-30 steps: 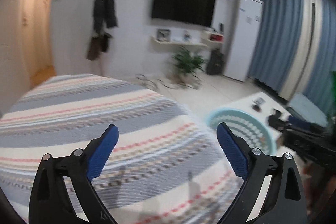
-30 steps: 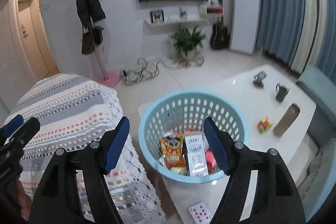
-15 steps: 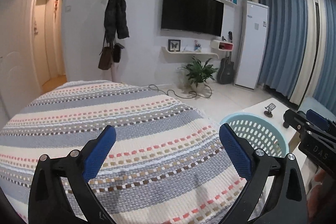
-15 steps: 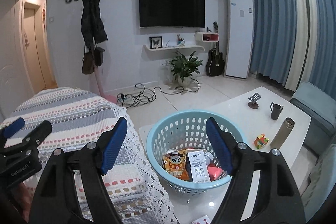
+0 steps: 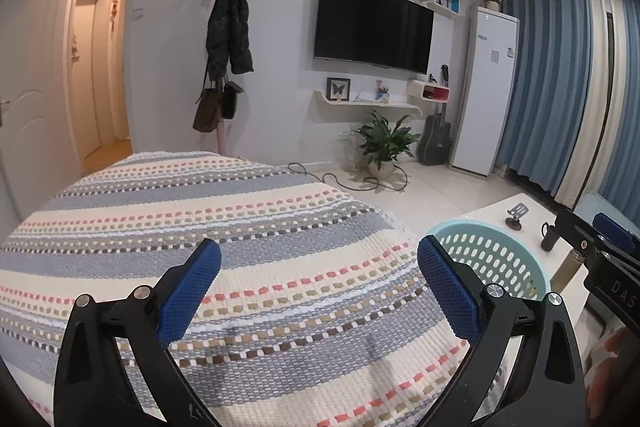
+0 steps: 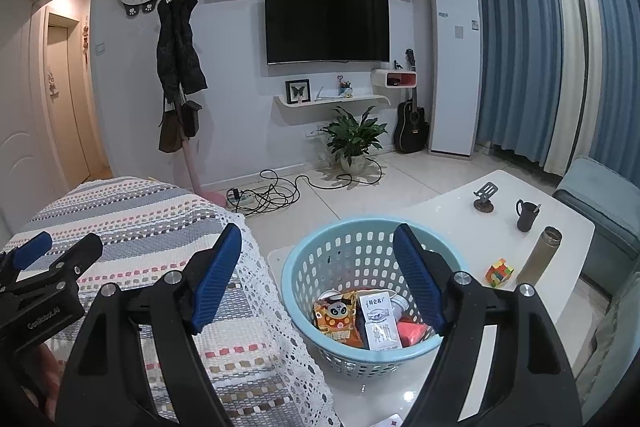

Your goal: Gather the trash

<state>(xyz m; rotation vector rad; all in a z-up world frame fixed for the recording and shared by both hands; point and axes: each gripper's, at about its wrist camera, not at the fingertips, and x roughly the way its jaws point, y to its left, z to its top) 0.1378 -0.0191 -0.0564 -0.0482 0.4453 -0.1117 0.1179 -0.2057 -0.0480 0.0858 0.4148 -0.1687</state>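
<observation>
both tools hang with nothing in them. the left tool (image 5: 318,281) has its blue pads spread wide over the striped knit cover (image 5: 248,227), and no trash shows anywhere on that cover. the right tool (image 6: 318,269) also stands apart; its jaws have just been opening a little further, and nothing sits between them, only the view down towards the light blue basket (image 6: 320,259). the collected trash is inside that basket: an orange snack packet (image 6: 335,317), a white carton (image 6: 378,319), something red (image 6: 412,331) beside it and a pale round thing behind.

judging by that, a drop has been made and the step in hand is finding the next piece. little litter is plainly in reach. a small patterned card (image 6: 390,421) lies at the near edge of the white counter (image 6: 452,223), cut off by the frame, so i cannot tell what it is. the cube (image 6: 499,271), flask (image 6: 540,255), mug (image 6: 527,215) and stand (image 6: 486,197) look like belongings, not rubbish.

the next move calls for turning the tools to search, then a low, flat pinch if the card is the target.

the basket stands near the counter's corner, just beside the cover's lacy hanging hem (image 6: 280,327), which could snag a finger. there is open counter between basket and flask, and clear floor beyond
</observation>
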